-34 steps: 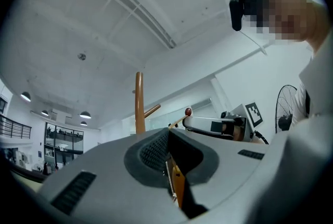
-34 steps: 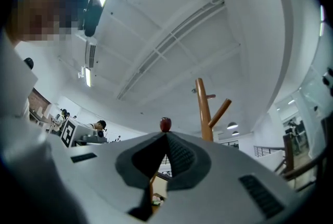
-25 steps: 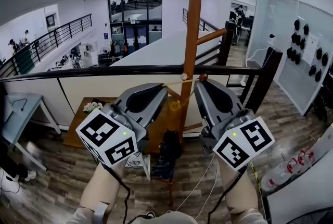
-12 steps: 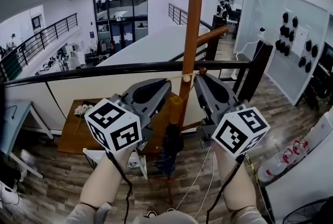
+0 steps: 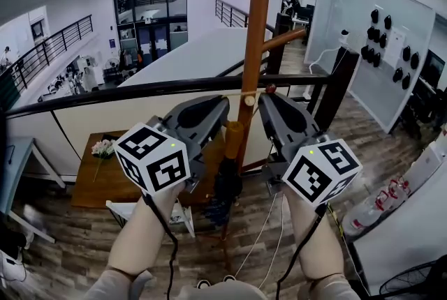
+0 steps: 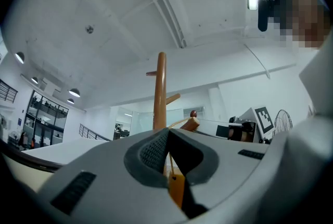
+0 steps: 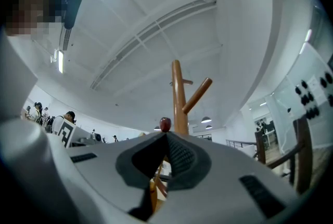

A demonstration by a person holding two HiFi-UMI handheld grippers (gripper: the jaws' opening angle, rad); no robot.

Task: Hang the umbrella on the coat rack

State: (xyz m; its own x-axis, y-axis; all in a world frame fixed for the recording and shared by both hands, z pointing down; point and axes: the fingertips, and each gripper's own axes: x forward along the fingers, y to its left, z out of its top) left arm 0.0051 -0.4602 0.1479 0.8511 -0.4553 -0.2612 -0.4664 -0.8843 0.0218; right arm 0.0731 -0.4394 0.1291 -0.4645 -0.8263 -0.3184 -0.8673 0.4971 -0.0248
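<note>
As you close on the rack (image 5: 260,26), left gripper (image 5: 224,102) and right gripper (image 5: 265,97) stay clamped on the cord (image 5: 237,95) of the umbrella (image 5: 226,184), now at the peg (image 5: 249,100); hooking's next.

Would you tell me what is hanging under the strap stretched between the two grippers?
The umbrella hangs from the strap: orange handle on top, dark folded canopy below, beside the coat rack pole. Its lower tip is indistinct.

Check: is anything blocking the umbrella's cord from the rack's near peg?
Nothing visible does. The left gripper and right gripper, shut on the cord, stretch it right at the near peg's end; the umbrella hangs below beside the pole.
</note>
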